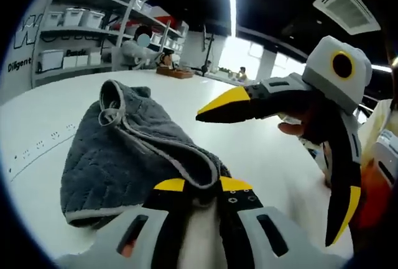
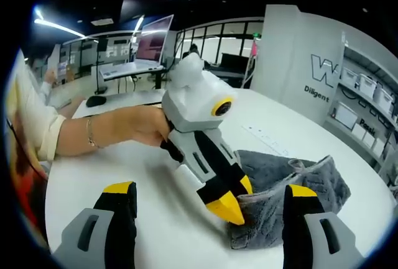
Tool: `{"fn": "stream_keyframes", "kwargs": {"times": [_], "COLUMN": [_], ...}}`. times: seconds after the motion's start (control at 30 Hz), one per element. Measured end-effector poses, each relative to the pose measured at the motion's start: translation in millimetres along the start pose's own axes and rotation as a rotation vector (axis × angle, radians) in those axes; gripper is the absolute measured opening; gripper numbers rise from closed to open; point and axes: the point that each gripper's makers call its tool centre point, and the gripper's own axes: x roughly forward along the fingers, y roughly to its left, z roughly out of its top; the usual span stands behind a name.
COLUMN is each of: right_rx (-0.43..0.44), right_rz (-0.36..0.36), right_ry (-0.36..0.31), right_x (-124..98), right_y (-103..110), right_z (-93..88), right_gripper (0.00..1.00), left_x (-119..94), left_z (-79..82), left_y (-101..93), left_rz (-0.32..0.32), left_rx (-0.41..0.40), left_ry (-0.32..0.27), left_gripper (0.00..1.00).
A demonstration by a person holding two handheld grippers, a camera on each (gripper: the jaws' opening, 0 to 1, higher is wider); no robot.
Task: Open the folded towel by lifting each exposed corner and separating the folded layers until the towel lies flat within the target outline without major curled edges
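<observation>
A grey towel (image 1: 124,151) with a light hem lies bunched and folded on the white table (image 1: 261,145). My left gripper (image 1: 203,185) is shut on a raised fold of its hem at the near edge. In the right gripper view the left gripper (image 2: 229,209) has its yellow tips at the towel's (image 2: 292,182) front corner, and a hand holds it. My right gripper (image 2: 210,189) stands wide open above the table, just short of that corner. In the left gripper view the right gripper (image 1: 264,179) hovers to the towel's right, jaws spread and nothing between them.
A dashed outline (image 1: 37,148) is marked on the table left of the towel. Shelves with white bins (image 1: 74,17) stand behind. A wooden box (image 1: 175,72) sits at the table's far edge. A person's forearm (image 2: 106,129) reaches in over the table.
</observation>
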Motion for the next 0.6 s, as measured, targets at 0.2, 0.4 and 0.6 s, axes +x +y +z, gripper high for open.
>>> {"fn": "stream_keyframes", "kwargs": {"times": [0.2,0.4,0.6], "right_rx": [0.004,0.007,0.008], "right_rz": [-0.003,-0.002,-0.003], "right_ry": [-0.003,0.002,0.004], "right_x": [-0.8,0.2,0.4], "right_y": [-1.0,-1.4,-1.9], "right_z": [0.0,-1.2,-1.7], "right_gripper": [0.98,0.99,0.99], "left_x": [-8.2,-25.3,-43.3], "left_z": [0.1,-6.1,1.5], "left_y": [0.3,18.5,28.3], "left_rz": [0.009,0.078,0.112], "left_rx": [0.039,0.072,0.078], "left_ry": [0.024,0.075,0.054], "left_gripper": [0.26,0.47,0.56]}}
